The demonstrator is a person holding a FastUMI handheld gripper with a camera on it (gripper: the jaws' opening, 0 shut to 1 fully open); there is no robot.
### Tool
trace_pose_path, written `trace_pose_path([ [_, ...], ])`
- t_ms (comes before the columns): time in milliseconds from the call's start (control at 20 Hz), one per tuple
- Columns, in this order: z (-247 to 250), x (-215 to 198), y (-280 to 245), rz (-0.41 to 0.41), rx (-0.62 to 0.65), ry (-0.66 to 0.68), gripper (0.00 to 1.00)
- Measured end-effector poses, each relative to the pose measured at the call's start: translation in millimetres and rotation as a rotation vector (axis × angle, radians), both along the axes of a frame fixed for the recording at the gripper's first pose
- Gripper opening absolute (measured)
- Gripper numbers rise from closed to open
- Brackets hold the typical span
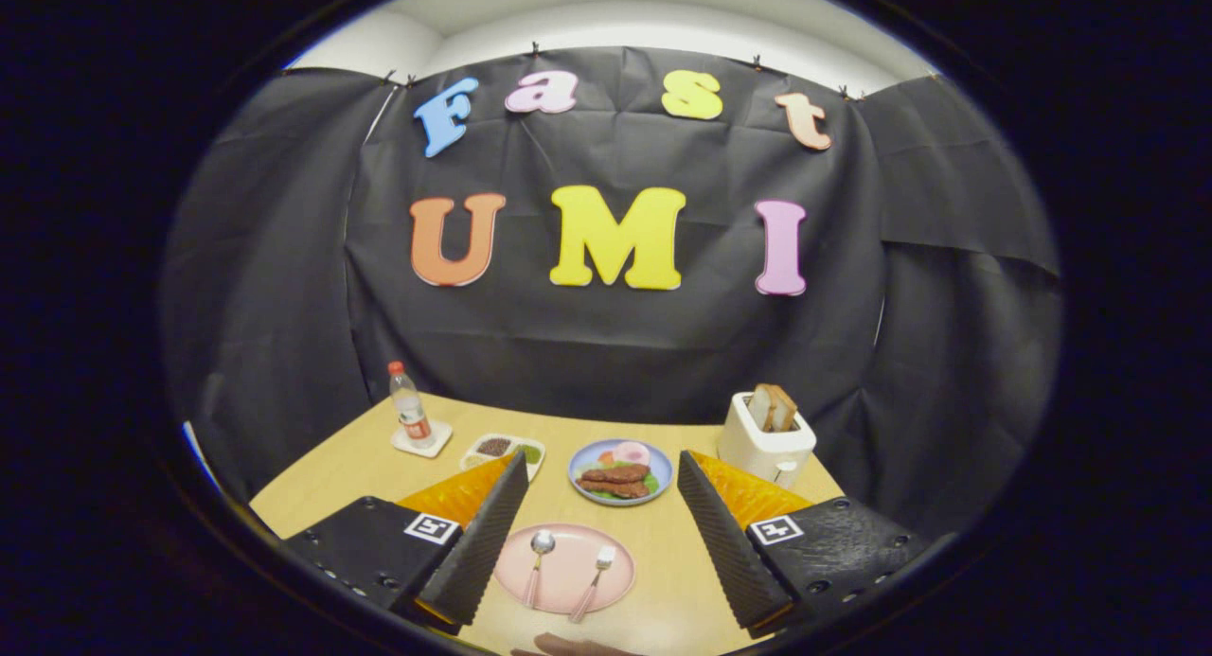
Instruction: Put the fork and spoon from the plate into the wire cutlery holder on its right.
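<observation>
A: What do you see from the gripper's camera?

B: The gripper (pixel 601 533) has its two fingers wide open. They hold nothing. Between the fingers sits a round pink plate (pixel 565 594) on the light wooden table (pixel 663 609).

A: What is on the plate?

B: A small silver metal spoon (pixel 538 561) lies on the plate at about 9 o'clock from the middle. A small silver metal fork (pixel 594 582) lies at about 3 o'clock. They are side by side and do not touch. Both heads point away from the gripper, toward 12 o'clock.

A: What is past the plate?

B: At 12 o'clock from the pink plate is a round blue plate with toy food (pixel 620 473). It is just beyond the fingertips. At 10 o'clock is a small white tray with brown and green bits (pixel 502 448). Farther out at 10 o'clock stands a clear plastic bottle with a red cap (pixel 409 406) on a white square coaster (pixel 423 440).

A: And on the other side?

B: At about 1 o'clock stands a white toaster with brown bread slices (pixel 765 435) sticking up from it.

A: Anything close to you?

B: At 6 o'clock from the pink plate, a bit of a person's hand (pixel 578 647) peeks in at the table's near side.
</observation>
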State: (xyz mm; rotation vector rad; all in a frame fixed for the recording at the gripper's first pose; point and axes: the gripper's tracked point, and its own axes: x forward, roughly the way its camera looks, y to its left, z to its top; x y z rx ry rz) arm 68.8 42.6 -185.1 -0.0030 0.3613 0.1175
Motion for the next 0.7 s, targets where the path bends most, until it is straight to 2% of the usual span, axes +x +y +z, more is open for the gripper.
trace_pose_path([
  [100, -39, 2, 8, 0.018, 0.001, 0.066, 0.96],
  [400, -146, 3, 13, 0.006, -0.033, 0.245, 0.96],
  [700, -220, 8, 16, -0.011, -0.028, 0.397, 0.93],
])
